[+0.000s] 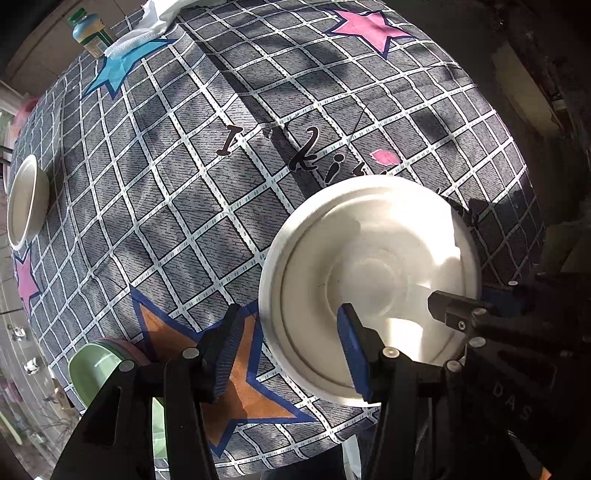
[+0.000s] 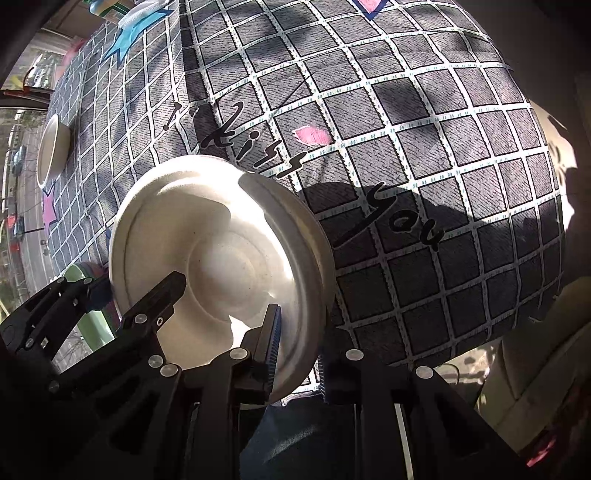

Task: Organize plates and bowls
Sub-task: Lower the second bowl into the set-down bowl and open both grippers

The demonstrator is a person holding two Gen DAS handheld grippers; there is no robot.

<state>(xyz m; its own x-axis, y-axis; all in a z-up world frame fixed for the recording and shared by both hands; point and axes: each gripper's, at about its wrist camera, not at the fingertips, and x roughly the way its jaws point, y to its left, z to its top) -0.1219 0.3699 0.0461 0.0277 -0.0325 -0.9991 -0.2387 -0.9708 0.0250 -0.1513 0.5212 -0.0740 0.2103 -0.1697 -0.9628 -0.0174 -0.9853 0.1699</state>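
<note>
A white plate (image 1: pixel 369 288) lies at the near edge of the checked tablecloth; it also shows in the right wrist view (image 2: pixel 218 258). My left gripper (image 1: pixel 288 354) is open, its jaws straddling the plate's near left rim, right pad over the plate. My right gripper (image 2: pixel 297 354) is open around the plate's near right rim, one finger (image 2: pixel 271 347) inside, the other outside. Each gripper shows in the other's view. A white bowl (image 1: pixel 26 201) sits at the far left; it also shows in the right wrist view (image 2: pixel 51 147). A green plate (image 1: pixel 99 373) on a pink one lies near left.
A bottle (image 1: pixel 90 33) and a white cloth (image 1: pixel 147 29) lie at the table's far edge. The tablecloth (image 1: pixel 221 184) has star prints. The table's near edge runs just under both grippers.
</note>
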